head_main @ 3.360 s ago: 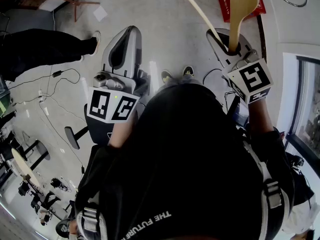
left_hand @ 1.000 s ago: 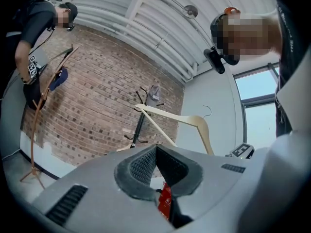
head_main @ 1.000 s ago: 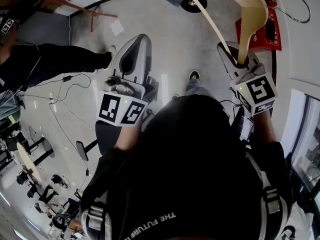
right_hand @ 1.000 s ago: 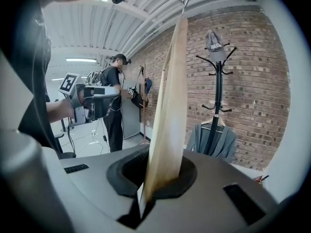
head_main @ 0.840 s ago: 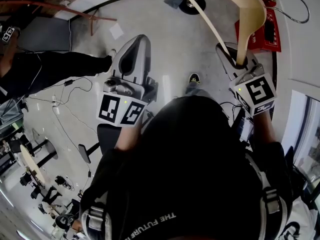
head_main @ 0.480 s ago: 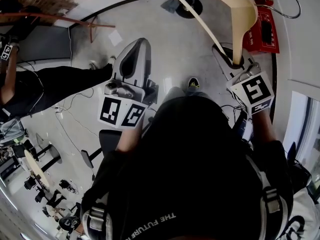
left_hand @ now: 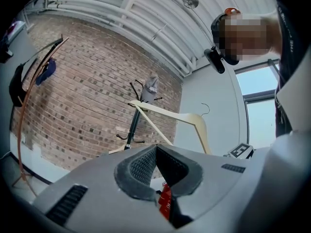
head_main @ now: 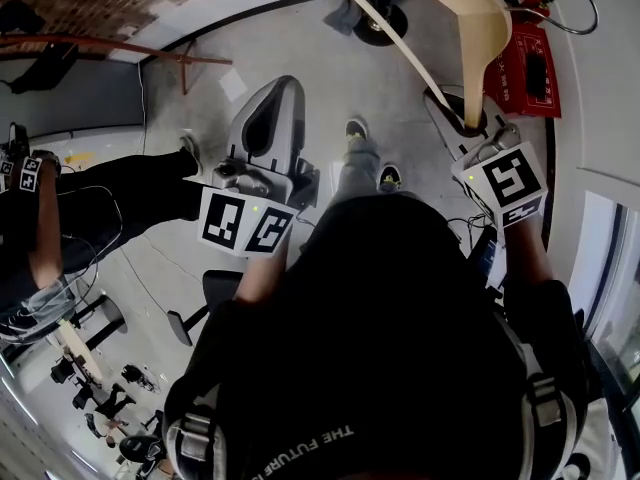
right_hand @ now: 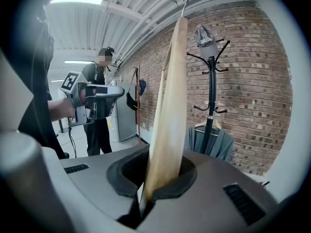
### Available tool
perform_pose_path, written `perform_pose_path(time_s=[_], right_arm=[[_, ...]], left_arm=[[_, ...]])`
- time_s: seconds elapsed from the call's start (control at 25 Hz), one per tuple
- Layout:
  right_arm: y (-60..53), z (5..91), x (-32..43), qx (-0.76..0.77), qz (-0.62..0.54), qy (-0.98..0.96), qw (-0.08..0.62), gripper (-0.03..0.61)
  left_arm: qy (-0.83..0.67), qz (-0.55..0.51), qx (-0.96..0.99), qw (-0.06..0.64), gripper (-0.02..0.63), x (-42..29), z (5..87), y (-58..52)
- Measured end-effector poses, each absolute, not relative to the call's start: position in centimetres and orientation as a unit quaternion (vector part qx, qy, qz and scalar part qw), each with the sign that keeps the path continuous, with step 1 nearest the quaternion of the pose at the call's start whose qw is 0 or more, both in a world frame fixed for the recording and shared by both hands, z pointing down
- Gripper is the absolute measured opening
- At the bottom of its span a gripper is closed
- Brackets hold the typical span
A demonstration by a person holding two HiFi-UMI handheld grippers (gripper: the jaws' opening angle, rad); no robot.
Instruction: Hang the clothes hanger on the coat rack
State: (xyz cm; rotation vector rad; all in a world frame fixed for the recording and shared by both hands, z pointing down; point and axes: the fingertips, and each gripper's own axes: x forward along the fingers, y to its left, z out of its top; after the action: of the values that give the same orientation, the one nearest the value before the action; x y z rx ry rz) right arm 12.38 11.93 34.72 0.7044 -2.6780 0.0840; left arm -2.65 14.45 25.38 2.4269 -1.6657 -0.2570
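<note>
A pale wooden clothes hanger [head_main: 480, 28] with a metal hook [head_main: 580, 8] stands up from my right gripper [head_main: 468, 123], which is shut on one end of its arm. In the right gripper view the hanger [right_hand: 170, 115] rises from between the jaws, its hook up toward the ceiling. The black coat rack [right_hand: 212, 81] stands ahead by the brick wall, and its base [head_main: 375, 18] shows at the top of the head view. My left gripper [head_main: 268, 93] is held level to the left, jaws together with nothing in them. In the left gripper view the hanger [left_hand: 189, 123] and the rack [left_hand: 138, 115] show beyond the jaws.
A grey cap [right_hand: 204, 35] tops the rack and a grey garment [right_hand: 209, 142] hangs low on it. A red object [head_main: 525, 63] lies on the floor at the right. A person [head_main: 100, 198] in dark clothes stands at the left. Cables lie on the floor.
Both grippers have moved forward across the floor, and the rack's base shows larger at the top. The person at the left has shifted. The right gripper's hold on the hanger is unchanged.
</note>
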Motion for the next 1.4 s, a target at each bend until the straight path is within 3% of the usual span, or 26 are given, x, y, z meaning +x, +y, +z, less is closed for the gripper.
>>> perform_pose_path(time_s=[0.96, 1.4], right_arm=[[-2.3, 33.6, -1.2, 0.255, 0.020, -0.943, 0.215, 0.018], [-4.9, 36.1, -3.5, 0.235, 0.008, -0.935, 0.267, 0.018]], left_arm=[[-0.549, -0.117, 0.823, 0.092, 0.014, -16.4, 24.1, -0.4], [-0.540, -0.120, 0.827, 0.102, 0.014, -18.6, 24.8, -3.4]])
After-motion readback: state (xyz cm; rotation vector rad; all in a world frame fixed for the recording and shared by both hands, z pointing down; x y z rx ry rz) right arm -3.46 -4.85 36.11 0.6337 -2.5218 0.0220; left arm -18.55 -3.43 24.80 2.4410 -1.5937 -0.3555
